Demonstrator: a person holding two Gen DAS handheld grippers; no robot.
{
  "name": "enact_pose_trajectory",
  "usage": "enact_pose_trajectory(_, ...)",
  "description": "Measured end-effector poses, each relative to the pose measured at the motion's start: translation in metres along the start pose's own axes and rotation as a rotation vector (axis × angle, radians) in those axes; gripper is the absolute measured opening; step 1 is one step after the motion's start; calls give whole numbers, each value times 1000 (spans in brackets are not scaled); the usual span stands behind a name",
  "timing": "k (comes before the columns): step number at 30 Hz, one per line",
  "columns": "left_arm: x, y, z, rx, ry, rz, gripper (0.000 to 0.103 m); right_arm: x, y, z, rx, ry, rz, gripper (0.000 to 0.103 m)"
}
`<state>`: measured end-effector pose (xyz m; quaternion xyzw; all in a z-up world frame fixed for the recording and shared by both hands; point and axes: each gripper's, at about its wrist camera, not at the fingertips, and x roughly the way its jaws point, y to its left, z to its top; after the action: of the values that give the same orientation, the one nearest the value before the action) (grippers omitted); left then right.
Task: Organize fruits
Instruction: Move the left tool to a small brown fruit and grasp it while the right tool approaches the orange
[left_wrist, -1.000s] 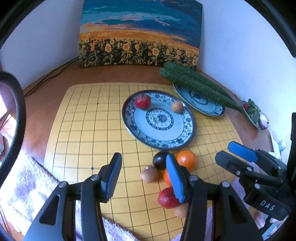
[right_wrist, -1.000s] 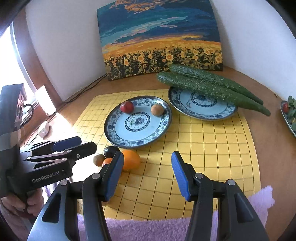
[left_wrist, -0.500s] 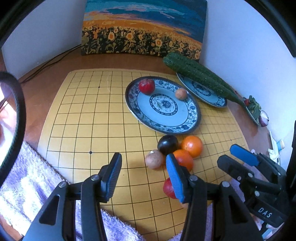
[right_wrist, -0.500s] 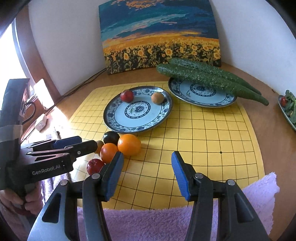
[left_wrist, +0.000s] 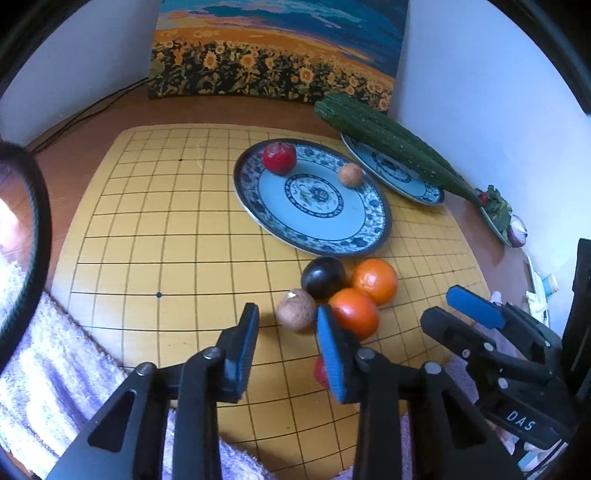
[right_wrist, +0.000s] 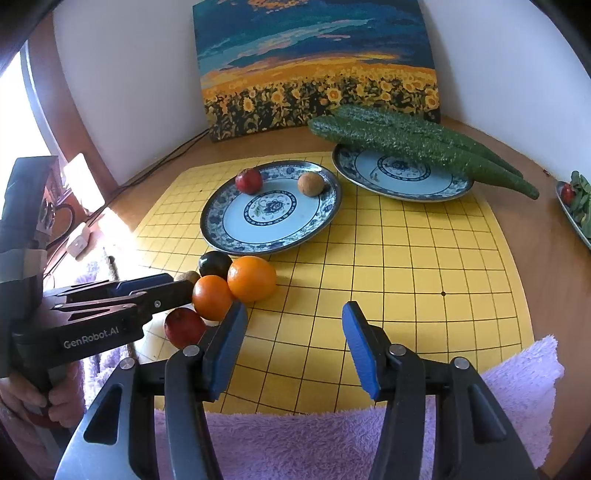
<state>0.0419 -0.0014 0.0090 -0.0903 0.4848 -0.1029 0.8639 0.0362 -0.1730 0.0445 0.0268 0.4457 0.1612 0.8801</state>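
We see the brown fruit (left_wrist: 296, 309) on the board (left_wrist: 147, 240) just ahead of the left claw (left_wrist: 288, 325), nearer its right pad; the jaws are closing, apparently on nothing yet; the right claw (right_wrist: 293, 338) gapes empty, farther off

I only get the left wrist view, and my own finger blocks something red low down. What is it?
Observer: A whole red fruit, lying on the yellow board.
Operator: Is it touching anything?
Observer: It appears to rest against the nearer orange.
Operator: Is the right gripper holding anything?
Observer: No, the right gripper is open, with nothing between its fingers.
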Motion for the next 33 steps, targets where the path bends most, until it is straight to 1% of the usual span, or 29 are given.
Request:
enact_pose_trajectory(3, 2, -3, 1, 13, 1, 4, 29, 1, -1, 0, 6, 5, 6, 55)
enact_pose_trajectory(5, 4, -2, 2, 12, 8, -3, 25, 3, -2, 0, 11, 10, 6, 55)
enact_pose_trajectory(12, 2, 2, 1, 3, -9, -13, 24, 2, 1, 2, 11, 5, 17, 55)
enact_pose_trajectory(19, -8, 14, 1, -21, -35, 20, 24, 9, 5, 7, 71, 16, 53, 55)
enact_pose_trajectory(24, -11, 18, -2, -17, -47, 36, 25, 15, 8, 10, 104, 17, 42, 55)
enact_pose_trajectory(33, -13, 22, -2, -29, -52, 27, 25, 26, 13, 15, 140, 21, 51, 55)
